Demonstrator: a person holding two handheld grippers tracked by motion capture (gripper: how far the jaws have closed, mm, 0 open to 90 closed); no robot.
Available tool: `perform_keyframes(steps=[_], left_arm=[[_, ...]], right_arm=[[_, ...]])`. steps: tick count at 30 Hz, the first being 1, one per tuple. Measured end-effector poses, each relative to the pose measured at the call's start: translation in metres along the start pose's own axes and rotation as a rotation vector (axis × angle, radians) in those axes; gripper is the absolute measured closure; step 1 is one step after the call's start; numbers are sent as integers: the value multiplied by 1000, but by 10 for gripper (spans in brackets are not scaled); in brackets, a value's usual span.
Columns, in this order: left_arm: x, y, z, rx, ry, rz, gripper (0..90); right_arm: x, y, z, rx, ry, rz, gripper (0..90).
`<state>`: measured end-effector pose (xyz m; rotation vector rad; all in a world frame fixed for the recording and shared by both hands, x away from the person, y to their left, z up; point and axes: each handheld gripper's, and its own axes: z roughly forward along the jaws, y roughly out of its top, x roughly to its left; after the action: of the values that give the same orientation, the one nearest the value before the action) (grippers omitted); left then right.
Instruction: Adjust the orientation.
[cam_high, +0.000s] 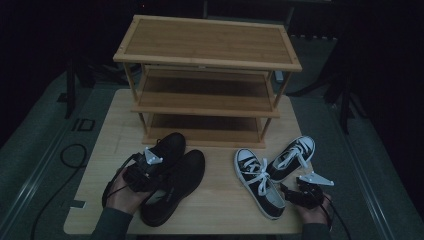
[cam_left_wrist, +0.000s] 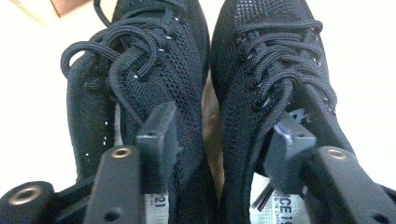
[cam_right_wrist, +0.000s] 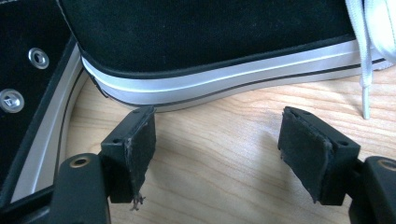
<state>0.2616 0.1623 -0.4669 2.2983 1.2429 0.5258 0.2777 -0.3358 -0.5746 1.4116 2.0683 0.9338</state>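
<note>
Wooden table (cam_high: 225, 210), shoes (cam_high: 175, 180) near front edge

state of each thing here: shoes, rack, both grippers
black mesh shoes: side by side on the table, laced, left gripper over them
black-and-white sneakers: on the table, white laces tied
shoe rack: upright, shelves bare
left gripper: open, jaws inside the two shoes' openings
right gripper: open, holding nothing
</note>
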Motion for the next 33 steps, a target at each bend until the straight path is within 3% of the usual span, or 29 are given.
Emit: perform_keyframes(steps=[8, 16, 24, 26, 33], left_arm=[[2, -1, -6, -36, -1, 3, 355], [6, 4, -6, 0, 53, 51, 170], [20, 3, 4, 32, -36, 15, 101], [22, 1, 8, 42, -57, 12, 150], [28, -1, 13, 43, -88, -17, 181]], right_arm=[[0, 0, 0, 0, 0, 0, 276], [0, 0, 0, 0, 0, 0, 276], [0, 0, 0, 0, 0, 0, 275], [0, 0, 0, 0, 0, 0, 275], [0, 0, 0, 0, 0, 0, 275]])
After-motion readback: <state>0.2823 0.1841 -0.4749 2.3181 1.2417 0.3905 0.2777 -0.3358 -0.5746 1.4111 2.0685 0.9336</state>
